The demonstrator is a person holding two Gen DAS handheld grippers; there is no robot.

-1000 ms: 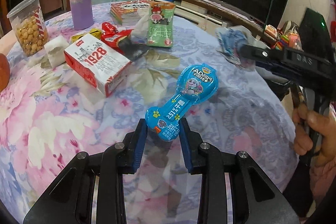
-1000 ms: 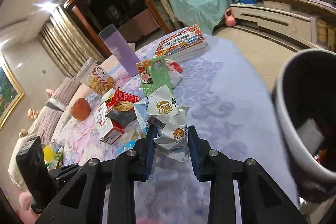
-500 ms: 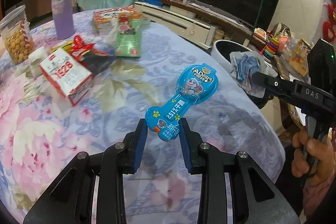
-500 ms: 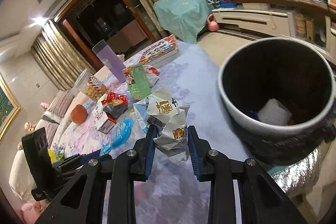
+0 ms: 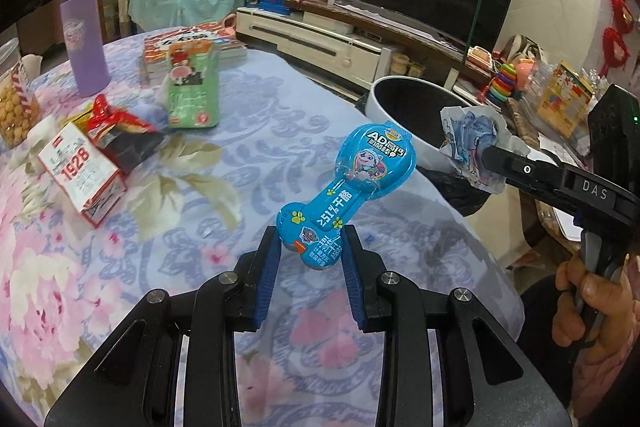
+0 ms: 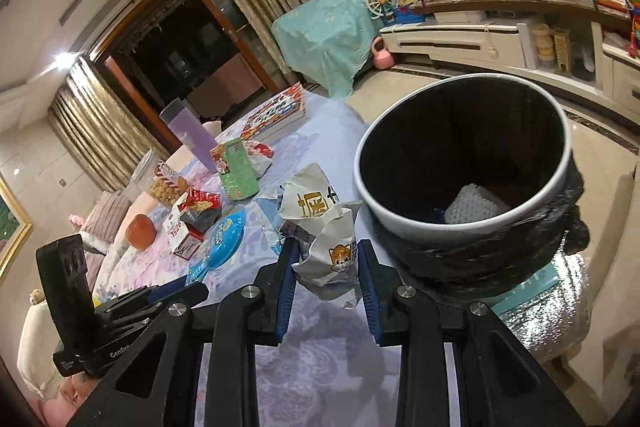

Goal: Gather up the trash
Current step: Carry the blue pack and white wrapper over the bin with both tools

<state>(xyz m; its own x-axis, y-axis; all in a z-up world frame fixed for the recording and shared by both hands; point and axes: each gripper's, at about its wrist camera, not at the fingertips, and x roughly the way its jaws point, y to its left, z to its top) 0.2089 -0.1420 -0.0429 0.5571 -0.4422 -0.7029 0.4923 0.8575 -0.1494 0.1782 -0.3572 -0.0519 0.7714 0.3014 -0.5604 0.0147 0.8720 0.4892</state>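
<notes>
Here the left gripper is clamped on a blue bone-shaped cheese wrapper above the floral tablecloth; the right gripper pinches a crumpled white wrapper beside the bin. Beyond lie 2 packets: a green packet and a red-and-white carton.

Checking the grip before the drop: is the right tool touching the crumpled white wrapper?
Touching. The right wrist view shows the right tool with both blue pads pressed against the crumpled white wrapper, holding it off the table beside the bin.
</notes>
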